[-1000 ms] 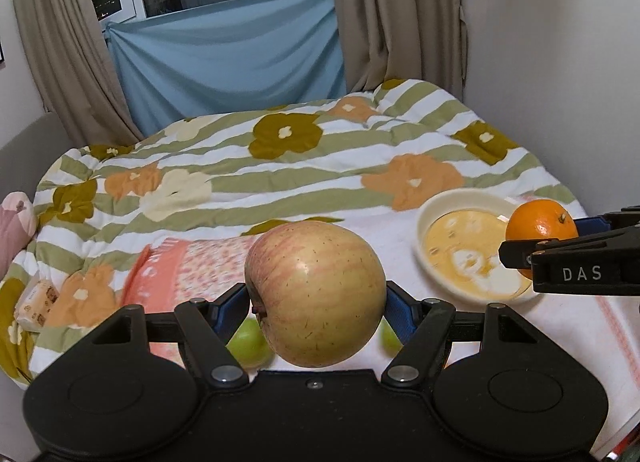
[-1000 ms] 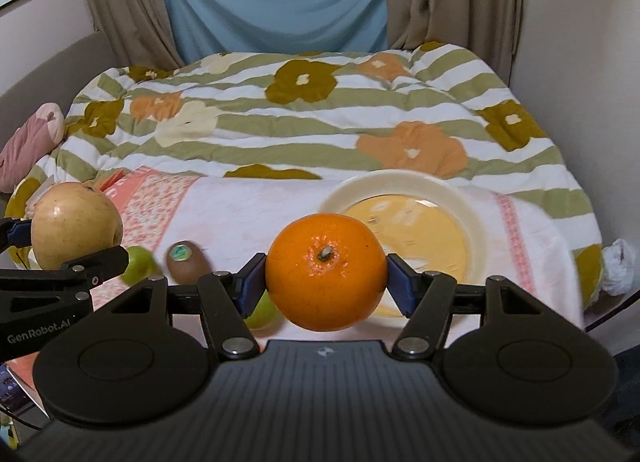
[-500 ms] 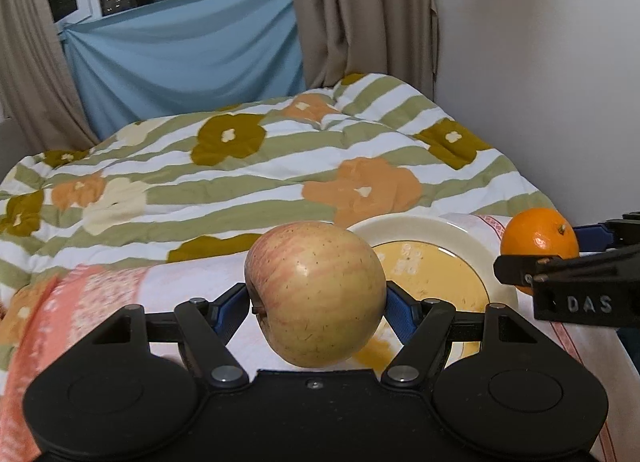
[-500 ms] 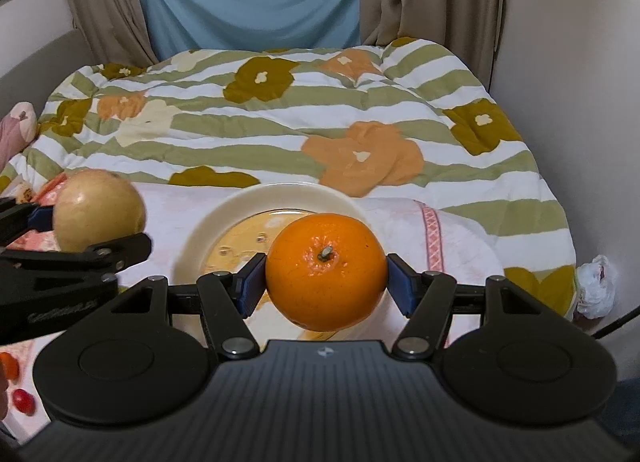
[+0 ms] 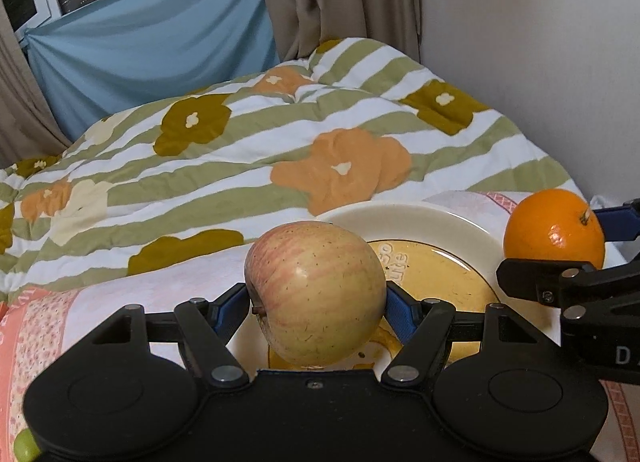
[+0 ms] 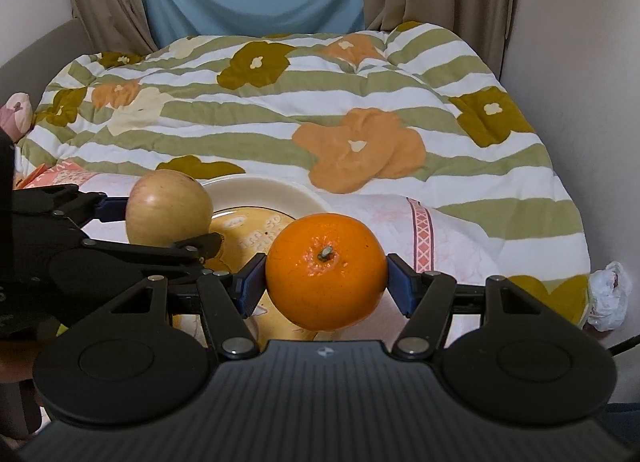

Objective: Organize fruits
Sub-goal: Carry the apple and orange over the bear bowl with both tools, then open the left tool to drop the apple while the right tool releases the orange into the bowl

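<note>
My left gripper [image 5: 316, 304] is shut on a yellow-red apple [image 5: 315, 294] and holds it over the near left part of a cream and yellow plate [image 5: 420, 218]. My right gripper [image 6: 326, 276] is shut on an orange [image 6: 326, 272] and holds it above the plate's right side [image 6: 264, 192]. The orange also shows at the right in the left wrist view [image 5: 554, 228]. The apple shows at the left in the right wrist view [image 6: 168, 208]. The two grippers are side by side, close together.
The plate lies on a white and pink cloth [image 5: 132, 294] over a bed with a striped flower quilt [image 6: 280, 102]. A wall [image 5: 540, 42] runs along the right. A green fruit [image 5: 24, 444] peeks out at the lower left. A white bag [image 6: 610, 294] lies by the bed's right edge.
Both grippers have moved right and closer to the plate, each still holding its fruit. The plate now sits under both. The kiwi and green fruits have left the view.
</note>
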The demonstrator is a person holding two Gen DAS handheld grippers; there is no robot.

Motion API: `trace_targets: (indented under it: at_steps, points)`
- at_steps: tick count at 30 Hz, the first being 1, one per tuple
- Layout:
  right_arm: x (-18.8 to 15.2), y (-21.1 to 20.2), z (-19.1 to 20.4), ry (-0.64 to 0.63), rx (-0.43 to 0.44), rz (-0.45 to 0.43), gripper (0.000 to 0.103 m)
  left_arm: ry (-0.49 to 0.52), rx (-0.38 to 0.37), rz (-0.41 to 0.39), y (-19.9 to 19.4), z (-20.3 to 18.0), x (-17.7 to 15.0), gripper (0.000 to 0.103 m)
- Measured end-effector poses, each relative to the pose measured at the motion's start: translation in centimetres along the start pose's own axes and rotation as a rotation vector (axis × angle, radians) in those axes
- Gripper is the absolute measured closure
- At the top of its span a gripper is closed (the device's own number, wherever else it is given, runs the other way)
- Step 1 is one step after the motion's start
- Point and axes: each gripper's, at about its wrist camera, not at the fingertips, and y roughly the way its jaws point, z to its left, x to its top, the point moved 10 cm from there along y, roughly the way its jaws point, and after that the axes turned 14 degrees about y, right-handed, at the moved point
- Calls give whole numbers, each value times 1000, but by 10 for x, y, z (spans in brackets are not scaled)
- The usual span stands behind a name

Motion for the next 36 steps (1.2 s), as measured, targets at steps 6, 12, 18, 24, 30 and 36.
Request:
trace_targets:
  at_steps: [6,12,18,24,30,36]
  points:
    - [4,6,-6,11,0,8,25,9,1,32,10,-4,1,27]
    - [12,4,-8,26,19,9,25,85,49,-3,-8,0,6,3]
    - [14,8,-1,-22,54,23,25,22,27,12,-27,11,-7,3]
    - [1,26,17,-146,85,32,25,-50,34,43,-39,23,-23,3]
    - [-12,39,27,-220,108,51,25,-92,48,67,-48,29,-37,3]
    - [-15,44,31,-278,112,26,24,-127,56,73,-55,34,-46,3]
